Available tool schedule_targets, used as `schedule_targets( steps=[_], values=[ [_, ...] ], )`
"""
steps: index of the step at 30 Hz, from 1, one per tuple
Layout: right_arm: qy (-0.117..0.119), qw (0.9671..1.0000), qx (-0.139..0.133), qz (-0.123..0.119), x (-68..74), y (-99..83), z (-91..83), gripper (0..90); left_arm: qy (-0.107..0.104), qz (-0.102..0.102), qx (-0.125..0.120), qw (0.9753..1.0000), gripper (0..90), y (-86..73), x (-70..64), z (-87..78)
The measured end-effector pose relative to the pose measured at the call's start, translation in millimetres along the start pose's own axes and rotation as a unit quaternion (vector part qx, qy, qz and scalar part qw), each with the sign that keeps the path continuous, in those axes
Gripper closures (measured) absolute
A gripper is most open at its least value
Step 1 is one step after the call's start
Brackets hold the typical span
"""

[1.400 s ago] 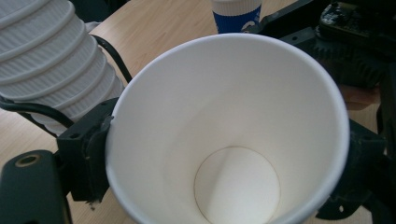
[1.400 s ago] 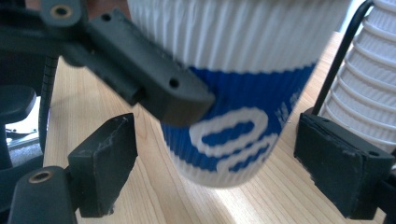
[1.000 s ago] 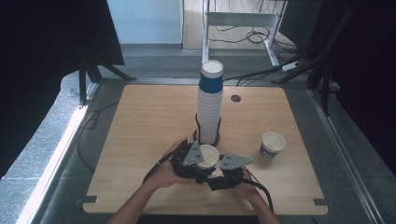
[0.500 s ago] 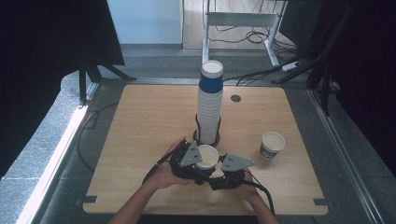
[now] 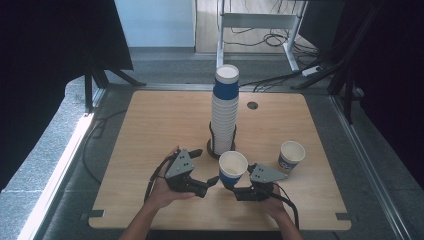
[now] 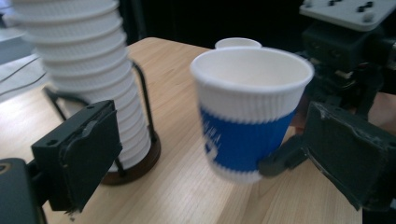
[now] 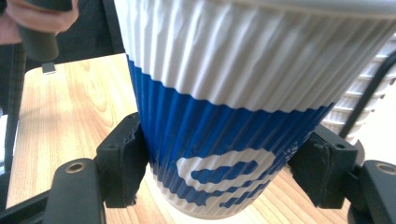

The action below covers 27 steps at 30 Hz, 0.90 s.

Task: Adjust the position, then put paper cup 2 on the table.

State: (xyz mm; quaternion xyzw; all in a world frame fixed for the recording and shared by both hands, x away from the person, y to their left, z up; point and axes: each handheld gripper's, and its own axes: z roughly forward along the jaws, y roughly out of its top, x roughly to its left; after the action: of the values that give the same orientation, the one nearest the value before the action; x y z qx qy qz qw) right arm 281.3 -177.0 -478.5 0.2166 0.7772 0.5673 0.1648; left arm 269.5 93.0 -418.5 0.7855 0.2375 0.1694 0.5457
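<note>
The right gripper (image 5: 239,189) pinches a paper cup (image 5: 233,169) low on its blue band, one black jaw on each side of the ribbed wall, and holds it upright near the front middle of the table (image 5: 150,125), just in front of the tall stack of cups (image 5: 224,115) in its wire stand. The left gripper (image 5: 209,183) sits just beside the cup with its jaws spread, touching nothing. A second cup (image 5: 291,155) stands apart to the right.

The cup looks light and empty, and its thin wall would likely dent under a hard squeeze; the ribs should give the pads some grip. Low on the blue band, where the base stiffens it, seems the safest hold.

From above, the cup hides the right jaws, and whether its base touches the table is hard to tell
</note>
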Motion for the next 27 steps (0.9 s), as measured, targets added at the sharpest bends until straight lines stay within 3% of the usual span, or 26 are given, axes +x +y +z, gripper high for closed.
schedule_targets(
  steps=[3,7,10,17,27],
  values=[
    [-0.009,1.0,-0.003,0.002,-0.7,-0.6,-3.6,26.8,0.025,-0.014,0.009,0.9996,5.3,-10.4,3.1,-1.8],
    [-0.019,0.9998,-0.007,0.006,-1.7,-1.9,-7.8,26.8,0.035,-0.04,0.015,0.9985,6.1,-24.2,9.2,-1.6],
    [-0.028,0.9995,-0.009,0.009,-3.3,-2.5,-9.8,26.8,0.055,-0.034,0.029,0.9975,6.7,-28.3,11.4,-0.6],
    [-0.058,0.9981,-0.015,0.013,-9.0,-2.9,-17.2,26.8,0.067,-0.045,0.036,0.9961,6.7,-38.7,13.9,-3.8],
    [-0.123,0.9918,0.019,0.027,-20.9,-14.5,-20.2,26.9,0.079,-0.051,0.052,0.9942,6.9,-47.5,18.7,-3.8]
  ],
)
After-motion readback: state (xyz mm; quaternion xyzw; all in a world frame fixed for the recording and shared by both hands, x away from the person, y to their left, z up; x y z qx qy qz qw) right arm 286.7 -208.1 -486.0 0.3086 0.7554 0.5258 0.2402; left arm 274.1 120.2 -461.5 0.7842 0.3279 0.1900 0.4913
